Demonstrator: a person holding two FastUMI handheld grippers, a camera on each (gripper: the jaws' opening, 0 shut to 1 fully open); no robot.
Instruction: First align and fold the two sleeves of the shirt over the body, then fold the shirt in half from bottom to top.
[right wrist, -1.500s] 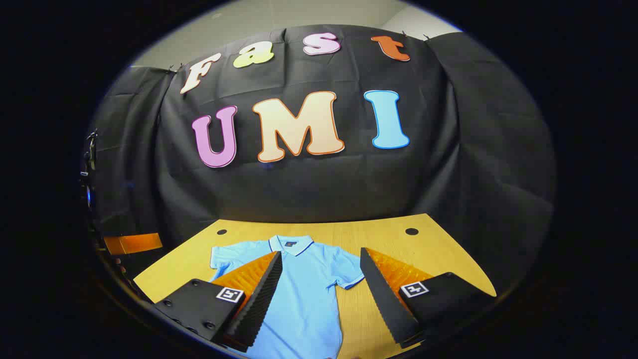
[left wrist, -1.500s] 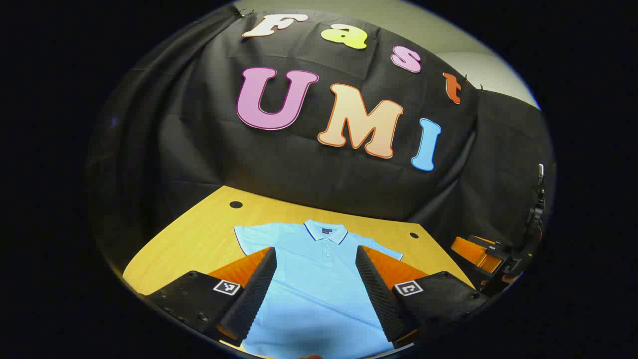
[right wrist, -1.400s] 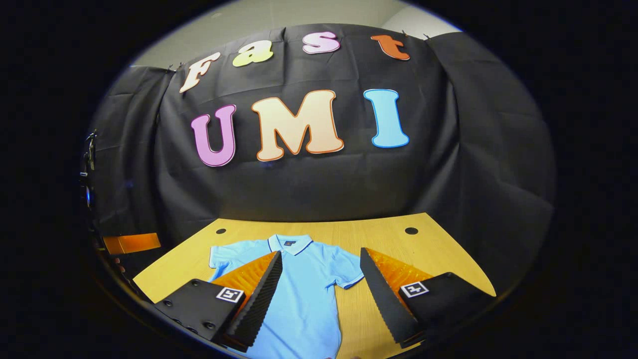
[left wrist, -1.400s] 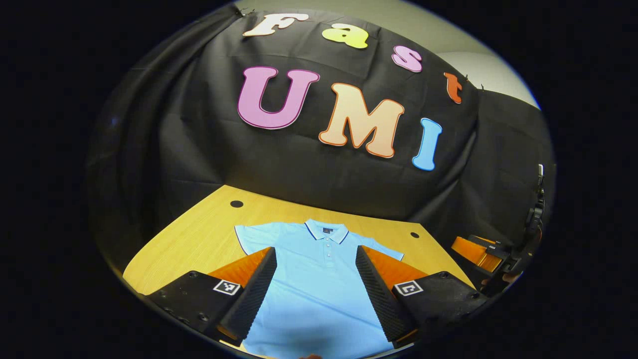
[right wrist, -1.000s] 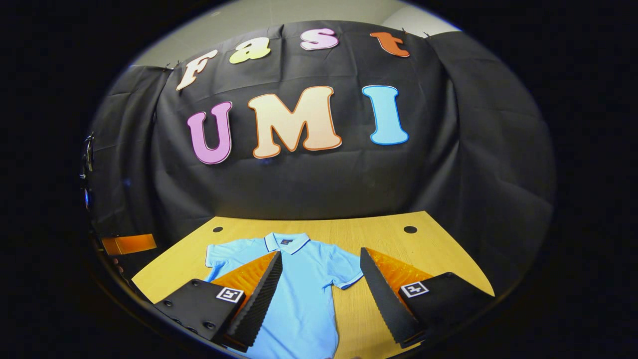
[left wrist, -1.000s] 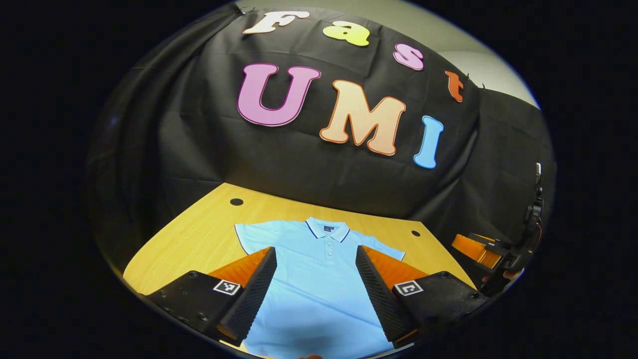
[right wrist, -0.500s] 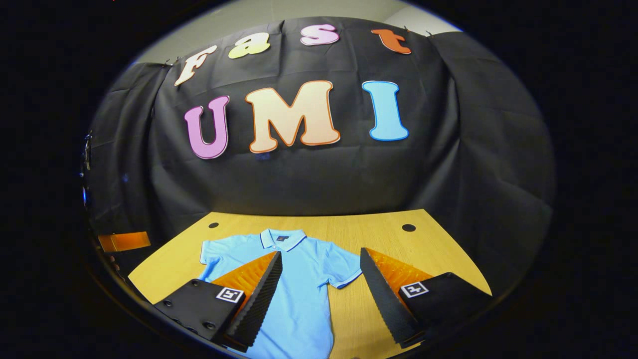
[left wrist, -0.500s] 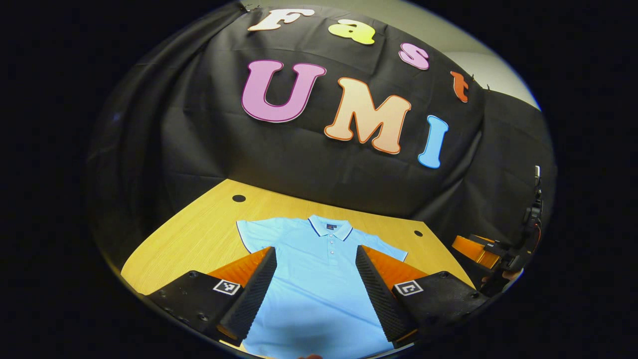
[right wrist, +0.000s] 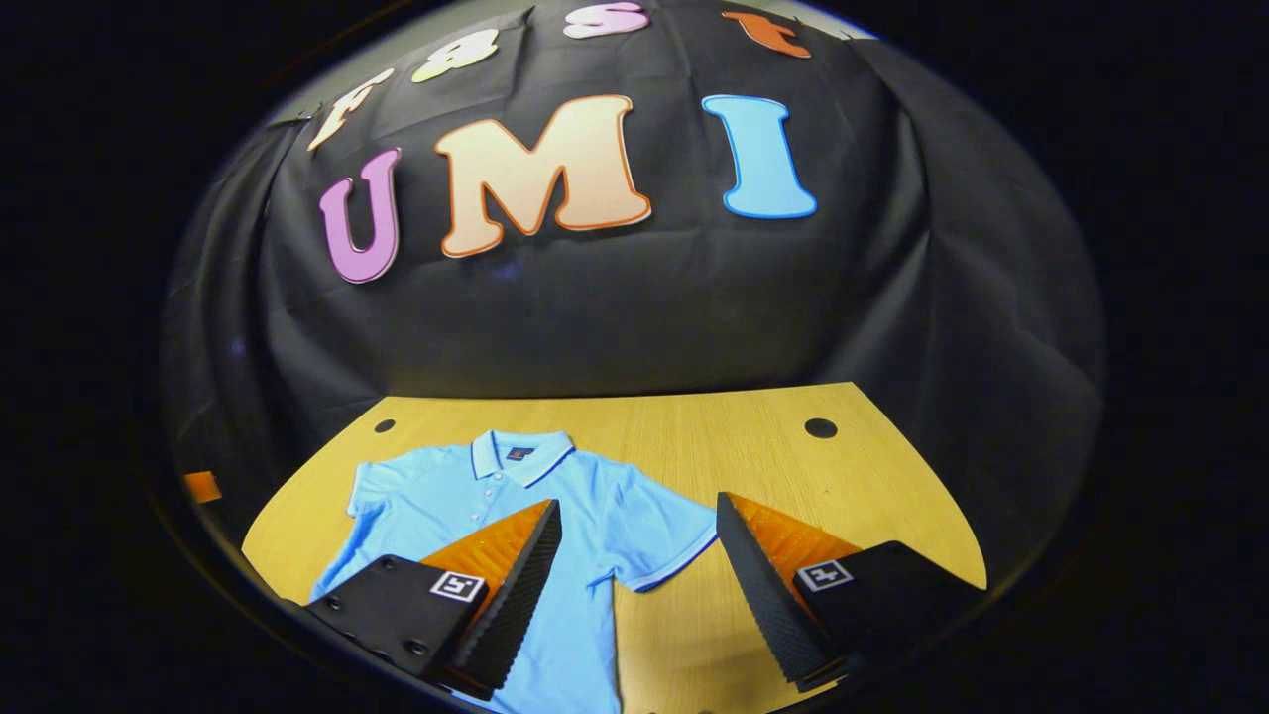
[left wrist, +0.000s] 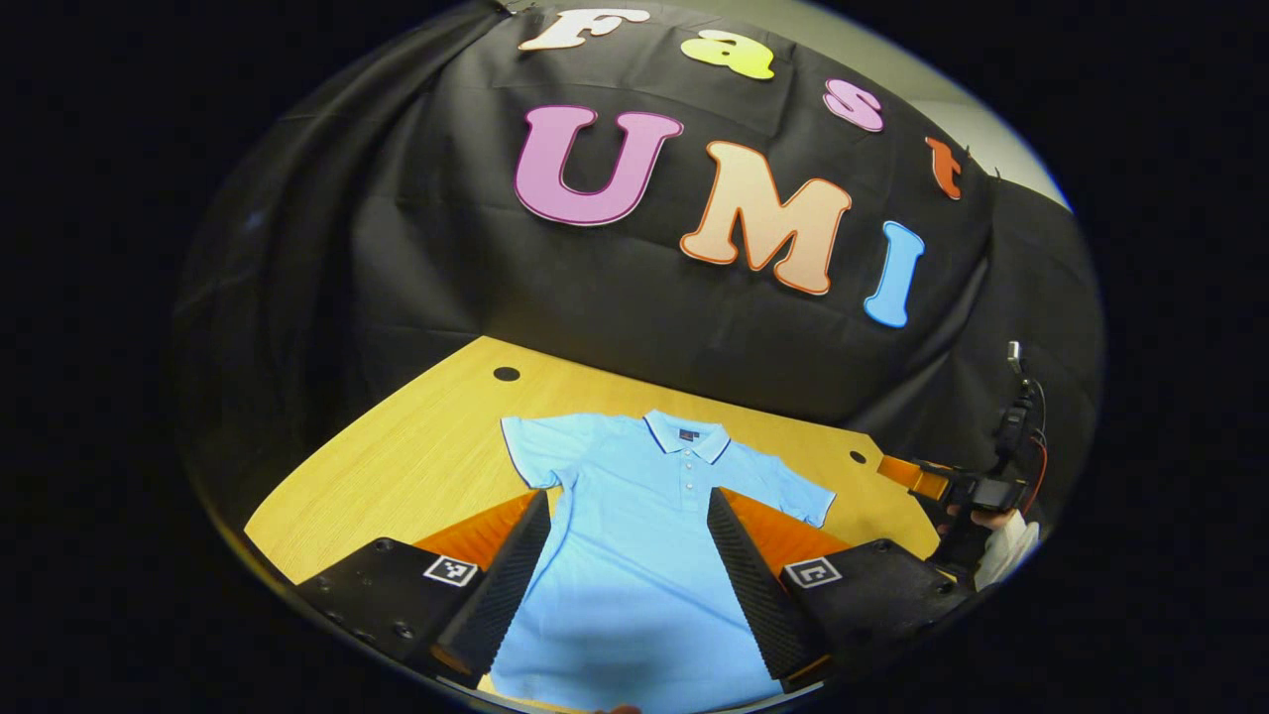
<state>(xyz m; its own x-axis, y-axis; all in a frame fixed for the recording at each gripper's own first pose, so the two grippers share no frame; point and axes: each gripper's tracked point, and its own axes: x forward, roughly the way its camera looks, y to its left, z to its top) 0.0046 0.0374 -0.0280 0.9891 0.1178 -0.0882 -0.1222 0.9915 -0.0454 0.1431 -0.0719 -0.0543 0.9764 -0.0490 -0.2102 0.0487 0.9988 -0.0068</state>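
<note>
The left gripper (left wrist: 627, 555) sits at the bottom of the left gripper view with its fingers spread wide and nothing between them, hovering over the body of the light blue shirt (left wrist: 644, 535). The shirt lies flat on the wooden table (left wrist: 397, 476), collar toward the black cloth wall, both sleeves spread out. In the right gripper view the right gripper (right wrist: 634, 575) is likewise wide apart and empty, above the sleeve (right wrist: 654, 535) in the lower centre. At the right edge of the left gripper view, a hand (left wrist: 991, 521) holds that gripper.
</note>
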